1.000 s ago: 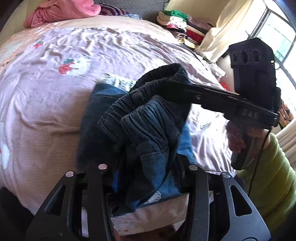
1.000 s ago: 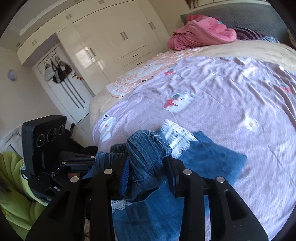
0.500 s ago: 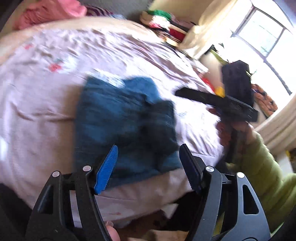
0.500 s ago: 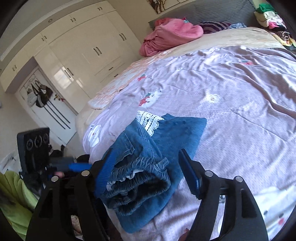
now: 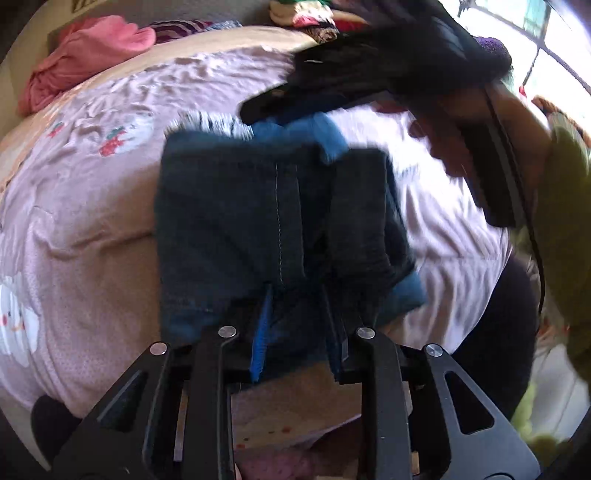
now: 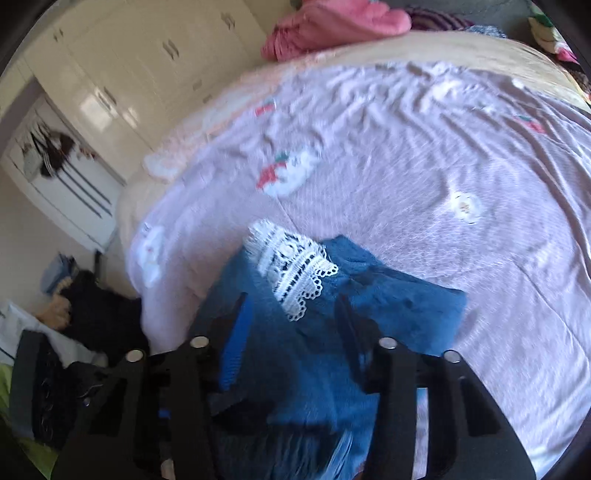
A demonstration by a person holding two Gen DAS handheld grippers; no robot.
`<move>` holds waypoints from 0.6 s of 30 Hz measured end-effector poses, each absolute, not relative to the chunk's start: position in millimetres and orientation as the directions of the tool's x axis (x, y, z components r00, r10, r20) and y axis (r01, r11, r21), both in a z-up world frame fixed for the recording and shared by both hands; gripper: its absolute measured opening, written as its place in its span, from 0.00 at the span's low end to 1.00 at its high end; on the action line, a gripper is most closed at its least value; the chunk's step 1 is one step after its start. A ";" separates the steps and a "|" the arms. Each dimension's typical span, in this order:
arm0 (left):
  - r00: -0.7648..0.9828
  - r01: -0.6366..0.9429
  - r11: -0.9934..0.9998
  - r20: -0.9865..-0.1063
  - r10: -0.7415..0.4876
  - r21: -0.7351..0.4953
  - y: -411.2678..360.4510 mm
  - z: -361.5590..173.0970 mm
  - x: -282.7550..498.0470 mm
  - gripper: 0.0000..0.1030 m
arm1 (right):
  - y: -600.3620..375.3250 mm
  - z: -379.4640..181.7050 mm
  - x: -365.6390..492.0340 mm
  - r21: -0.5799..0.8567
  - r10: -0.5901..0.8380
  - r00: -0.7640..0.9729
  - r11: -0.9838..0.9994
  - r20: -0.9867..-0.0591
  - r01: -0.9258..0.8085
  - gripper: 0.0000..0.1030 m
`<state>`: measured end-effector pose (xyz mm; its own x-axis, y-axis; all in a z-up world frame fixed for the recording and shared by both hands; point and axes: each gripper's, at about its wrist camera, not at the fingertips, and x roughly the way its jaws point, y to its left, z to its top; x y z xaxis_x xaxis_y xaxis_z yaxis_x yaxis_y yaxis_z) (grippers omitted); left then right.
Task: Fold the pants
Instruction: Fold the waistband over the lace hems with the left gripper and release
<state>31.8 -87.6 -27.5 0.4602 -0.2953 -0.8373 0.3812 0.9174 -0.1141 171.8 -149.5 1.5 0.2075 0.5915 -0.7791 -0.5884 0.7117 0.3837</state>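
The blue denim pants lie folded in a compact stack near the front edge of the bed, with a white lace trim at the far end. My left gripper is open, its jaws apart over the near edge of the stack. My right gripper is open and hovers over the stack's other side; it also shows in the left wrist view, blurred, above the pants' far end. Neither gripper holds cloth.
The bed has a pink sheet with strawberry prints. A pink garment and stacked clothes lie at the bed's far end. White wardrobes stand beyond. The person's green sleeve is at the right.
Both grippers let go of the pants a second ago and the fold dropped flat. Since then both grippers have moved back down close over the stack, still open.
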 end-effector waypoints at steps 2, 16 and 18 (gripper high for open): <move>0.449 0.379 0.915 -0.836 -0.315 -0.142 -82.0 -30.7 30.9 0.18 | -138.3 -7.1 168.2 0.354 0.564 0.178 0.702 -0.806 -0.618 0.41; 0.466 0.366 0.920 -0.827 -0.314 -0.143 -85.2 -30.1 35.3 0.19 | -113.0 8.0 141.9 0.158 0.526 0.323 0.678 -0.787 -0.718 0.00; 0.457 0.364 0.917 -0.827 -0.328 -0.163 -85.9 -31.4 40.4 0.19 | -108.2 5.4 151.3 0.066 0.478 0.390 0.694 -0.787 -0.717 0.00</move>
<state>40.4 -85.9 -31.4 0.4566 -0.3283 -0.8269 0.3636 0.9171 -0.1633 151.3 -108.2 5.4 0.3899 0.4777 -0.7872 -0.7169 0.6940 0.0661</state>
